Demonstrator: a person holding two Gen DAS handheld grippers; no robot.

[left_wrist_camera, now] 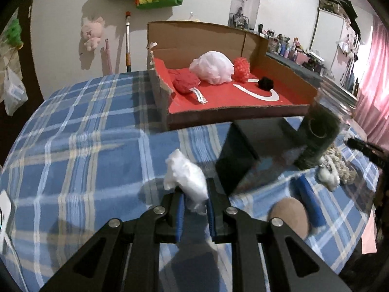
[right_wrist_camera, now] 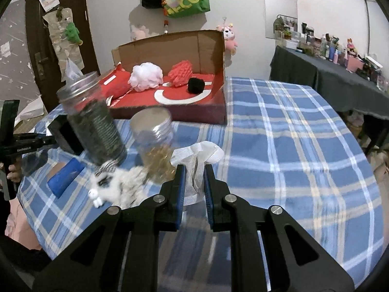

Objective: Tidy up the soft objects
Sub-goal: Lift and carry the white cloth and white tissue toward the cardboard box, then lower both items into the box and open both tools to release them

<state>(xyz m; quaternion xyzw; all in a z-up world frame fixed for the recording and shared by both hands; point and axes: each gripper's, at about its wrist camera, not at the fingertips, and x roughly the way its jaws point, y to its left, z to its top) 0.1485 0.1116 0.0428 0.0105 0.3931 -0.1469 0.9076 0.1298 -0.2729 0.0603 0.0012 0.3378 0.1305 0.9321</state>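
Left tongs (left_wrist_camera: 193, 198) clamp a white crumpled bag (left_wrist_camera: 186, 178) above the plaid table (left_wrist_camera: 85, 150). Right tongs (right_wrist_camera: 194, 176) grip a white sock (right_wrist_camera: 198, 157). Red-lined box (right_wrist_camera: 214, 112) at 12 o'clock holds 4 soft items.

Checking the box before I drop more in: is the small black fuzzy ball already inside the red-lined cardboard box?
Yes, the small black fuzzy ball rests on the red floor of the red-lined cardboard box, beside the red mesh sponge.
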